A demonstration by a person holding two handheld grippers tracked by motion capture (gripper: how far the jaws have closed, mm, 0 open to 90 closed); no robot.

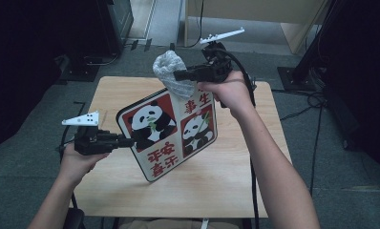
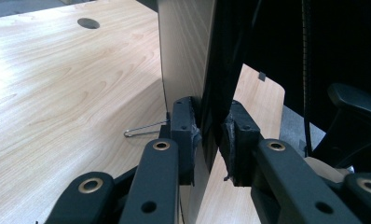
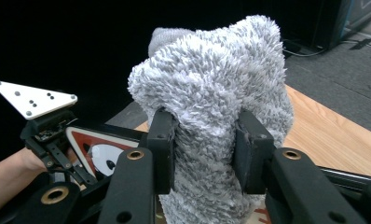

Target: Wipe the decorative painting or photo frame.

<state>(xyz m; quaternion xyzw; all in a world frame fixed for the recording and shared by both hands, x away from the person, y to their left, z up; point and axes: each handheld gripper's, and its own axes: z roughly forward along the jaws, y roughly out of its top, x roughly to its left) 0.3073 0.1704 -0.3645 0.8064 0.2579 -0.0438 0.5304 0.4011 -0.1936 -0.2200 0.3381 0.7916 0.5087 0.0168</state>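
We see no containers w/ contents here, so on to the things in hand. Our left claw (image 1: 126,142) is clamped on the left edge of the panda board (image 1: 171,131), seen edge-on in the left gripper view (image 2: 186,60) w/ a pad on each face. The board is held up off the bench (image 1: 131,86), tilted, printed face toward the high camera; its long axis runs from lower left, at the left claw, to upper right, toward the right hand (image 1: 231,93). The red characters read upside down from our side, so the board's top edge points toward us, approx. Our right claw (image 1: 178,75) is closed on a grey fluffy cloth (image 1: 171,71), pads sunk into the pile in the right gripper view (image 3: 211,107). The cloth sits at the board's upper right corner, over the far part of the bench; it seems to touch that corner, but we can't tell for sure. A thin wire clip (image 2: 144,129) lies flat on the bench just beside the left claw. The bench has a round hole (image 2: 88,23) farther off.
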